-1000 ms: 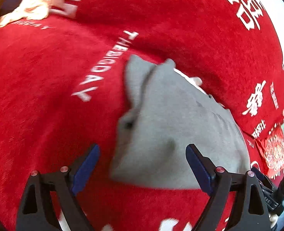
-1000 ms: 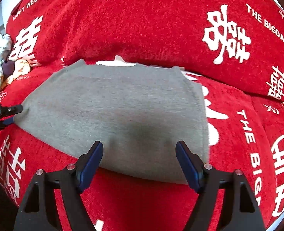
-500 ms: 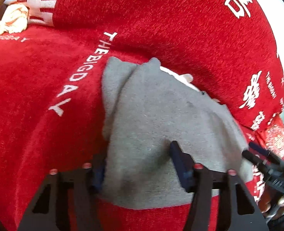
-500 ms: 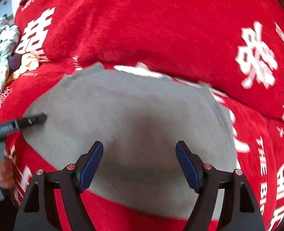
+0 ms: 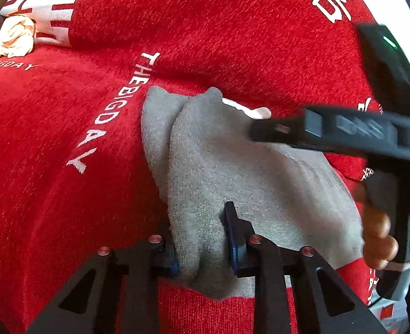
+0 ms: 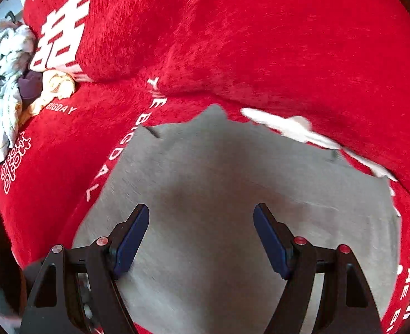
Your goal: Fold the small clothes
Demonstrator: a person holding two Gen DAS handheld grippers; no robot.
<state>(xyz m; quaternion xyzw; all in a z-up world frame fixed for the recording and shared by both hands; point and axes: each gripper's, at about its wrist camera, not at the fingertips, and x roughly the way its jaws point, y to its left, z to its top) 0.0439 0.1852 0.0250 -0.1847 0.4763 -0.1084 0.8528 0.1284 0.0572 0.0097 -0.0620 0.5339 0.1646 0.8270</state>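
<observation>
A small grey garment [image 5: 260,172] lies on a red cover [image 5: 52,167]. Its left edge is doubled over into a fold. My left gripper [image 5: 202,239] is closing on the near left corner, and a ridge of grey cloth is bunched between its blue pads. In the right wrist view the same grey garment [image 6: 232,172] spreads wide beneath my right gripper [image 6: 202,222], which hangs open over its middle with nothing pinched. The right gripper [image 5: 344,130] also shows in the left wrist view, black and blurred, over the garment's far right side, held by a hand [image 5: 377,228].
The red cover [image 6: 260,41] bears white lettering and rises into a padded back behind the garment. A cream cloth [image 6: 57,86] and a pale crumpled pile of clothes [image 6: 2,83] sit at the far left. The cream cloth [image 5: 13,39] appears at the upper left too.
The left jaws have gone from wide open to pinching the garment's near left corner. The right gripper has swept leftward across the garment, still open, and entered the left wrist view.
</observation>
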